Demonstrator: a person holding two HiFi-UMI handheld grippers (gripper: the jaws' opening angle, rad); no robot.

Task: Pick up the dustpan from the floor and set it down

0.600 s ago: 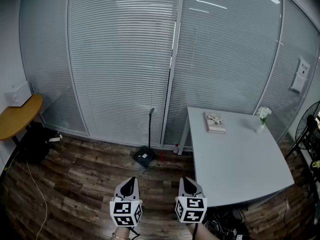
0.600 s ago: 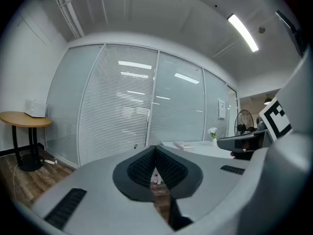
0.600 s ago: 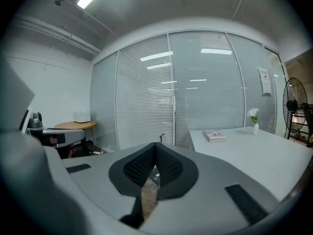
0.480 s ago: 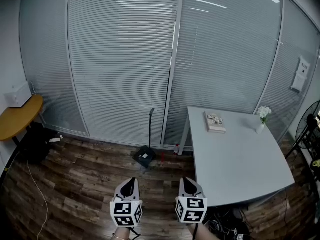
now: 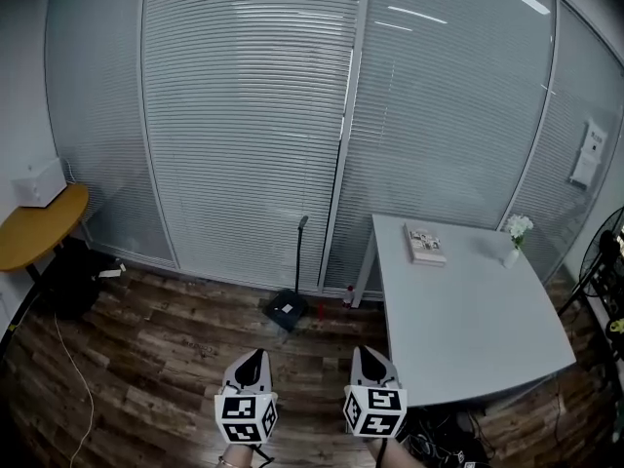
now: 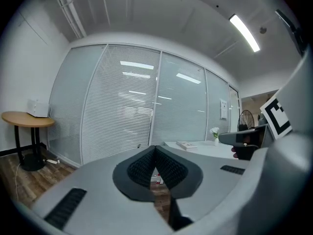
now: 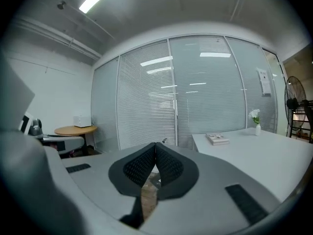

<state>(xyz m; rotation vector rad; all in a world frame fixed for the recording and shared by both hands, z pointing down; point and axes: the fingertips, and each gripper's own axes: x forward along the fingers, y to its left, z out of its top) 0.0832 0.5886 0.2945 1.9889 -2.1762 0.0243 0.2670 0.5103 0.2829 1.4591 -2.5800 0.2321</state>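
A dark dustpan [image 5: 287, 311] with a tall upright handle [image 5: 298, 261] stands on the wood floor against the blinds, far ahead of both grippers. In the head view my left gripper [image 5: 252, 358] and right gripper [image 5: 366, 355] are held side by side near the bottom edge, well short of the dustpan. Both are shut with nothing between the pads. In the left gripper view the left gripper [image 6: 155, 148] has its pads touching at the tips. The right gripper [image 7: 156, 145] shows the same in its own view, and the handle top [image 7: 164, 141] peeks just above the jaws.
A white table [image 5: 468, 310] stands to the right with a book [image 5: 424, 243] and a small vase of flowers [image 5: 514, 234]. A round wooden table [image 5: 39, 227] with a white box is at the left, a black bag [image 5: 68, 279] under it. A fan [image 5: 606, 252] stands far right.
The view has shifted slightly: the dustpan and table sit a little further right and lower in the head view. Both grippers hold their places, shut.
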